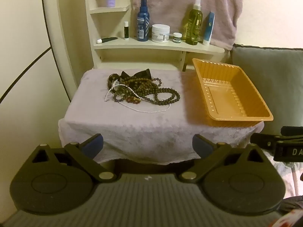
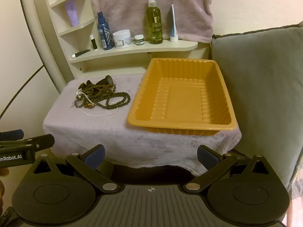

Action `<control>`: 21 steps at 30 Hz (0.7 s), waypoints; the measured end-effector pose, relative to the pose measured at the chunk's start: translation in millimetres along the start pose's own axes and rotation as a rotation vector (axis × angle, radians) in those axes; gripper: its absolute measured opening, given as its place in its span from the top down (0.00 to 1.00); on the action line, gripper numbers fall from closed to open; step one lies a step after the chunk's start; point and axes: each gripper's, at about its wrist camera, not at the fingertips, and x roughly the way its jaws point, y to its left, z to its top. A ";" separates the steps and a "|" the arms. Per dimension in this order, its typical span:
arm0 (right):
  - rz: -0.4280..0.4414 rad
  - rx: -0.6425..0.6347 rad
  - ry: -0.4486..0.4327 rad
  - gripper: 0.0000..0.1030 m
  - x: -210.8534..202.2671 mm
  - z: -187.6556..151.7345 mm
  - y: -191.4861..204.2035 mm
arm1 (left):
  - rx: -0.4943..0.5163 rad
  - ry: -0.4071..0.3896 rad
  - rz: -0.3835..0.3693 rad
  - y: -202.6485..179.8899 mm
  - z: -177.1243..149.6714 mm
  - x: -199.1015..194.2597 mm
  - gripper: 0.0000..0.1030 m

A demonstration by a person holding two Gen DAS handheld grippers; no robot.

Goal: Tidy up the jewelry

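Two fisheye wrist views onto a small tabletop (image 2: pixel 98 132) draped in a pale lilac towel, set against a cream wall. Behind it, a matching lilac towel (image 1: pixel 181 9) hanging down, and a cream shelf (image 1: pixel 151 46) carrying a blue bottle (image 1: pixel 143 21), a green spray bottle (image 1: pixel 194 22), a white jar (image 1: pixel 160 33), a smaller jar and a few tubes. To the right, a grey cushion (image 2: pixel 261 87) beside the tabletop.

On the tabletop's right half, an empty orange plastic tray (image 2: pixel 223 87) with ribbed walls, its near edge at the towel's front. On the left half, well apart from the tray, a tangled pile of jewelry (image 1: pixel 140 89): dark beaded necklaces, a thin white bead strand and some dark chunky pieces.

Left tool (image 1: pixel 147 147) low at the front edge, tilted down toward the pile, blue pads spread wide, pinching nothing. Right tool (image 2: pixel 150 156) likewise spread and empty, angled down before the tray.
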 end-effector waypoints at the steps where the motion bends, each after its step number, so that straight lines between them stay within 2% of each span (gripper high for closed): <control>1: -0.001 -0.002 0.001 0.00 -0.3 0.0 0.2 | -0.001 0.000 -0.002 -0.1 -0.3 -0.1 0.03; 6: -0.006 -0.004 0.002 0.00 -1.0 0.7 1.0 | -0.006 0.008 -0.014 8.8 3.5 -2.3 0.03; 21: -0.007 -0.003 -0.008 0.00 -1.2 5.6 1.8 | -0.016 -0.004 -0.014 1.2 1.6 -3.4 0.03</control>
